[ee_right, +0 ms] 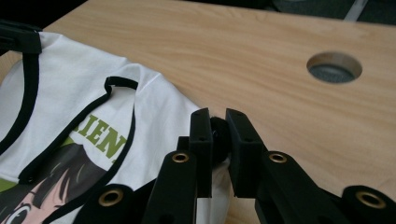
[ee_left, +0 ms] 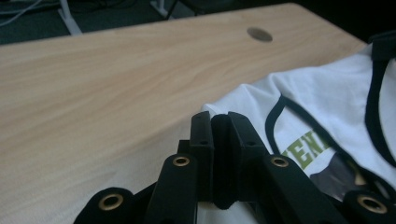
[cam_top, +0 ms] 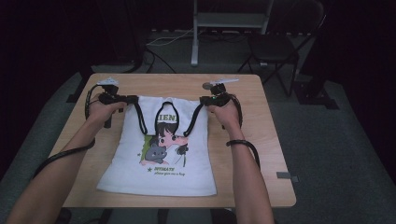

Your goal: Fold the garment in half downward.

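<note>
A white tote bag (cam_top: 159,163) with black straps and a cartoon print lies flat on the wooden table (cam_top: 266,140), its mouth toward the far edge. My left gripper (cam_top: 130,99) is shut on the bag's top left corner, where the left strap (cam_top: 139,116) starts. In the left gripper view the jaws (ee_left: 219,122) pinch black strap and white cloth (ee_left: 327,93). My right gripper (cam_top: 204,100) is shut on the top right corner, by the right strap (cam_top: 194,119). In the right gripper view its jaws (ee_right: 218,125) clamp a black fold, with the white bag (ee_right: 154,107) to their left.
A round cable hole (cam_top: 206,86) sits in the table just beyond the right gripper, also seen in the gripper views as a hole (ee_left: 259,34) and a hole (ee_right: 334,67). Bare wood borders the bag on both sides. A dark chair (cam_top: 273,49) stands past the far edge.
</note>
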